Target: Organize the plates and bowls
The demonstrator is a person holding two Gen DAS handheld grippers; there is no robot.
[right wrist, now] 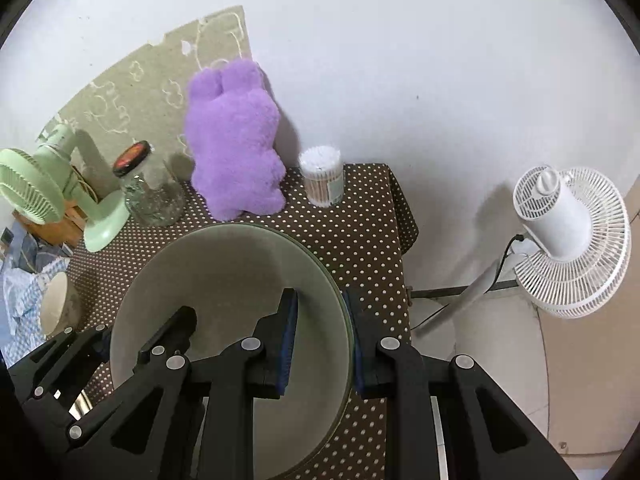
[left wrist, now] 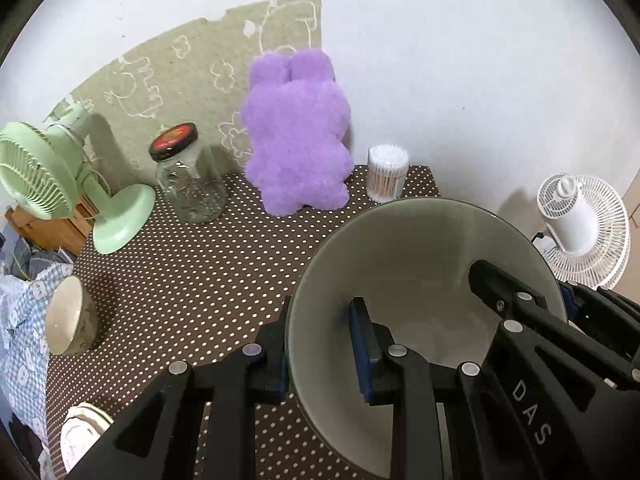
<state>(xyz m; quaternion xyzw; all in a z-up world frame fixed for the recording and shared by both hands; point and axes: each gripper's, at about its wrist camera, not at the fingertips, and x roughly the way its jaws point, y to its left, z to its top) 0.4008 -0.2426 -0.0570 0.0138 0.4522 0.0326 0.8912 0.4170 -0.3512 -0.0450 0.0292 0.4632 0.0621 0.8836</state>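
Note:
A large grey-green bowl (left wrist: pixel 420 264) is held over the brown dotted tablecloth (left wrist: pixel 200 280) by both grippers. My left gripper (left wrist: pixel 320 352) is shut on the bowl's left rim, one finger inside and one outside. My right gripper (right wrist: pixel 320 332) is shut on the right rim of the same bowl (right wrist: pixel 224 276). The right gripper also shows in the left wrist view (left wrist: pixel 520 304), on the bowl's far side. A small cream bowl (left wrist: pixel 70 316) lies on its side at the table's left edge. A white plate (left wrist: pixel 82 432) sits at the near left corner.
Along the back stand a green desk fan (left wrist: pixel 60 184), a glass jar with a black lid (left wrist: pixel 188 176), a purple plush toy (left wrist: pixel 296 136) and a tub of cotton swabs (left wrist: pixel 387 174). A white floor fan (right wrist: pixel 572 236) stands right of the table. Blue checked cloth (left wrist: pixel 20 320) hangs left.

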